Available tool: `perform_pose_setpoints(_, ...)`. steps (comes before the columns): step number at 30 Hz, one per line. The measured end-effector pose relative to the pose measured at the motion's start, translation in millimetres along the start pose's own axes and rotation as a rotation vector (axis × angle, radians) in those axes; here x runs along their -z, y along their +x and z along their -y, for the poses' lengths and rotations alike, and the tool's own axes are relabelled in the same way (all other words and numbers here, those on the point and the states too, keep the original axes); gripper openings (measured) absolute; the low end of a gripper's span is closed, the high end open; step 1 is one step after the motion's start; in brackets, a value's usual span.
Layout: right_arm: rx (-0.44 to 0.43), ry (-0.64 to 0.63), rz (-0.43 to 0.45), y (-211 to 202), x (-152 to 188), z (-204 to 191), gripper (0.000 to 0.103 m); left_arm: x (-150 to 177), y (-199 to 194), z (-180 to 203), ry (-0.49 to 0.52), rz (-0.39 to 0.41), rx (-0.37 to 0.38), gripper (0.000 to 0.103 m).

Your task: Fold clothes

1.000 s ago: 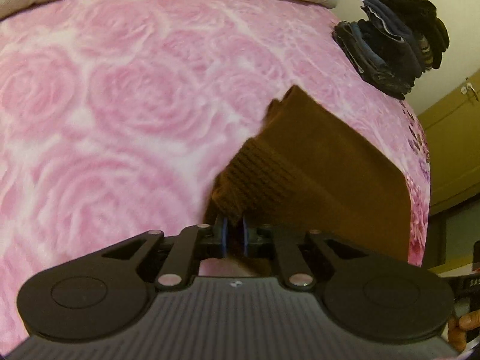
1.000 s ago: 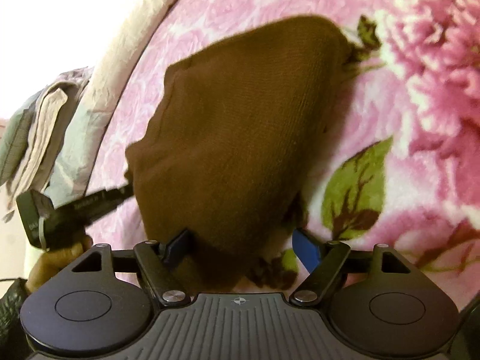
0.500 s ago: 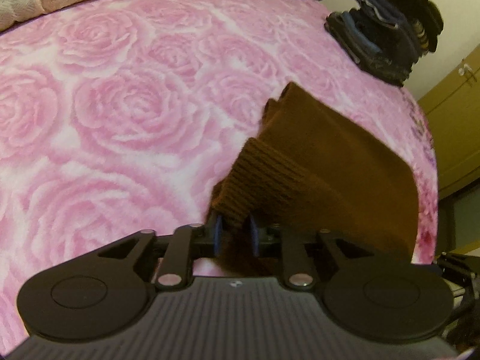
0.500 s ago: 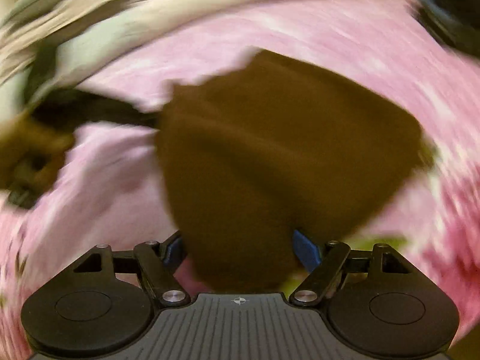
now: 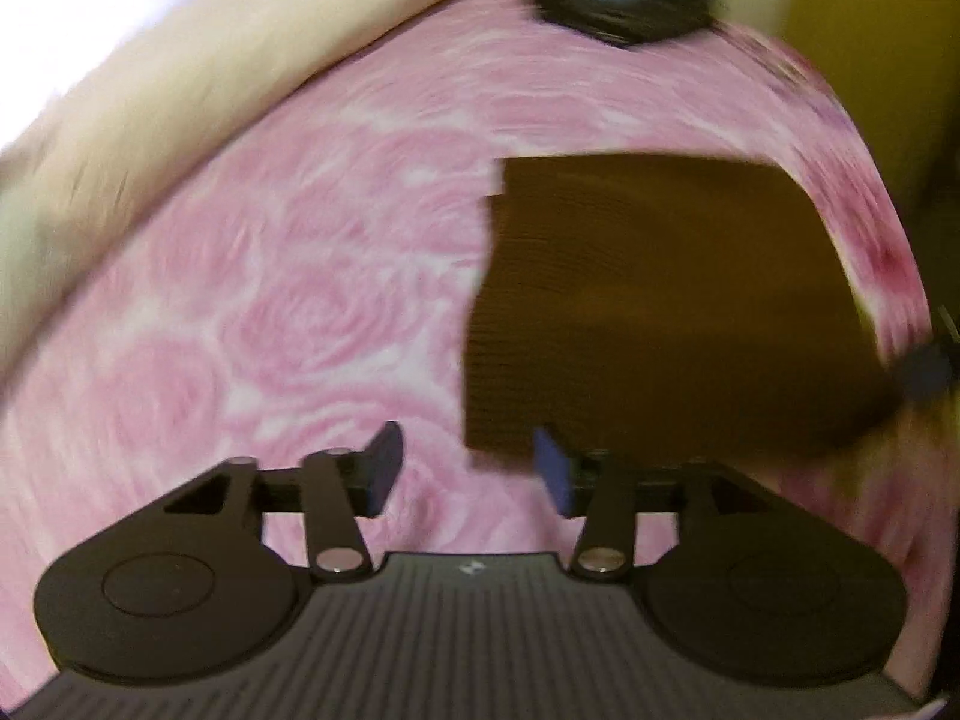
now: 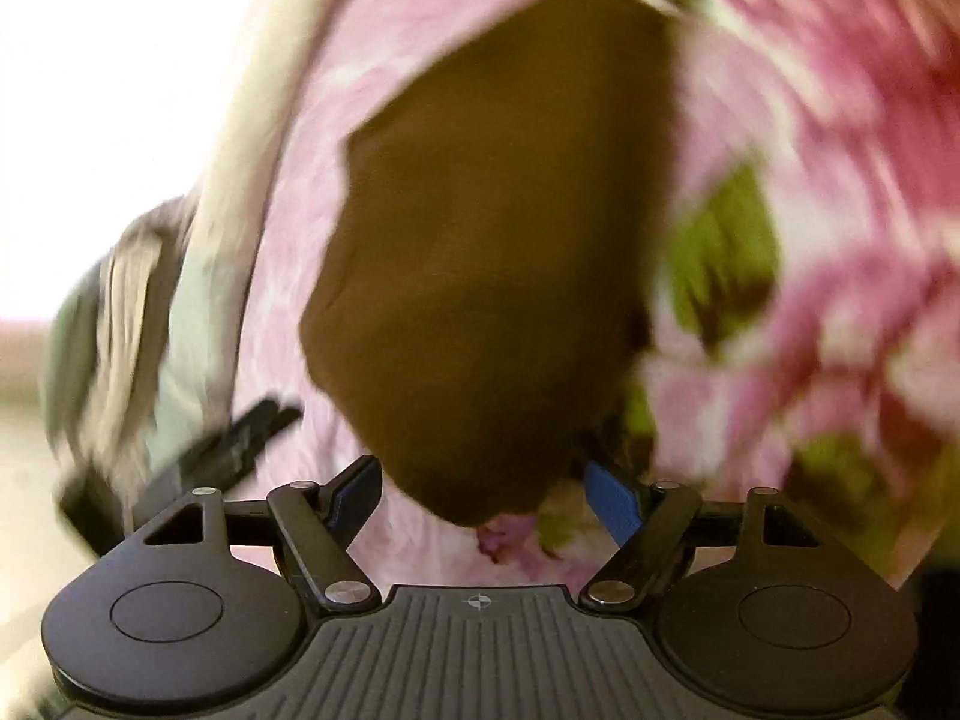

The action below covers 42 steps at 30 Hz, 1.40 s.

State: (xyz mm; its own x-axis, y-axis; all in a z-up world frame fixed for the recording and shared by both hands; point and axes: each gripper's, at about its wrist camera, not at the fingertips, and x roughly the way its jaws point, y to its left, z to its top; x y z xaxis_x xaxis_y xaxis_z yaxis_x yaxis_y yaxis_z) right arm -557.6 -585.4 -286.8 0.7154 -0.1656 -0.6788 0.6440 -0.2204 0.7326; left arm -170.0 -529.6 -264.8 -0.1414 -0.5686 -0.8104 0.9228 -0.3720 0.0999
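A folded brown knit garment (image 5: 654,306) lies flat on the pink rose-patterned bedspread (image 5: 288,312); it also shows in the right wrist view (image 6: 498,240). My left gripper (image 5: 468,471) is open and empty, just off the garment's near left corner. My right gripper (image 6: 483,495) is open and empty, its jaws either side of the garment's near end, not closed on it. The left gripper shows as a dark shape (image 6: 228,450) in the right wrist view. Both views are motion-blurred.
A stack of dark folded clothes (image 5: 630,6) sits at the far edge of the bed. A cream bedding roll (image 5: 210,96) runs along the far left. Grey-beige folded cloth (image 6: 120,324) lies at the left in the right wrist view. A yellow cabinet (image 5: 870,30) stands beyond.
My left gripper has opened and let go of the brown garment's ribbed edge, which now lies flat. Both cameras have swung; the right gripper stays open.
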Motion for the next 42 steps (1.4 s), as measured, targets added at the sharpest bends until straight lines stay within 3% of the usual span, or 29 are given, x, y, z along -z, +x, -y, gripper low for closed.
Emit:
perform_pose_setpoints(5, -0.095, 0.103, 0.046, 17, 3, 18, 0.077, 16, 1, 56, 0.403, 0.038, -0.017, 0.068)
perform_pose_setpoints(6, -0.107, 0.116, 0.054, 20, 0, 18, 0.072, 19, 3, 66, 0.475, 0.046, -0.025, 0.068)
perform_pose_setpoints(7, -0.112, 0.133, 0.054, 22, -5, 16, 0.059, 23, 6, 75, 0.547, 0.055, -0.034, 0.070)
perform_pose_setpoints(9, -0.127, 0.162, 0.048, 22, -14, 12, 0.046, 29, 12, 90, 0.678, 0.080, -0.058, 0.072)
perform_pose_setpoints(11, -0.156, 0.174, 0.040, 18, -23, 6, 0.042, 33, 19, 102, 0.787, 0.103, -0.086, 0.072)
perform_pose_setpoints(14, -0.213, 0.191, 0.041, 8, -35, -5, 0.038, 33, 33, 111, 0.858, 0.116, -0.121, 0.072)
perform_pose_setpoints(20, -0.275, 0.231, 0.047, 1, -60, -27, 0.037, 27, 56, 119, 0.934, 0.150, -0.246, 0.072)
perform_pose_setpoints(23, -0.291, 0.262, 0.049, 2, -69, -29, 0.037, 21, 65, 116, 0.937, 0.146, -0.274, 0.070)
perform_pose_setpoints(24, -0.287, 0.258, 0.049, 2, -72, -30, 0.038, 18, 66, 115, 0.927, 0.143, -0.270, 0.067)
perform_pose_setpoints(26, -0.257, 0.213, 0.047, 1, -75, -34, 0.038, 11, 64, 112, 0.898, 0.131, -0.236, 0.034)
perform_pose_setpoints(28, -0.220, 0.164, 0.042, 1, -76, -39, 0.038, 6, 59, 109, 0.883, 0.115, -0.202, 0.023)
perform_pose_setpoints(32, -0.129, 0.034, 0.018, 0, -73, -50, 0.042, -7, 52, 102, 0.847, 0.076, -0.126, 0.016)
perform_pose_setpoints(33, -0.108, 0.001, 0.009, -1, -72, -54, 0.061, -11, 51, 100, 0.837, 0.068, -0.105, 0.016)
perform_pose_setpoints(35, -0.040, -0.121, 0.017, -7, -67, -67, 0.085, -24, 48, 94, 0.801, 0.050, -0.068, 0.016)
perform_pose_setpoints(36, -0.001, -0.202, 0.029, -11, -64, -76, 0.089, -31, 47, 91, 0.784, 0.042, -0.048, 0.016)
perform_pose_setpoints(39, 0.102, -0.483, 0.017, -23, -44, -100, 0.089, -52, 45, 84, 0.749, 0.014, 0.014, 0.016)
perform_pose_setpoints(42, 0.253, -0.900, -0.013, -16, -8, -129, 0.089, -69, 46, 77, 0.719, -0.016, 0.059, 0.016)
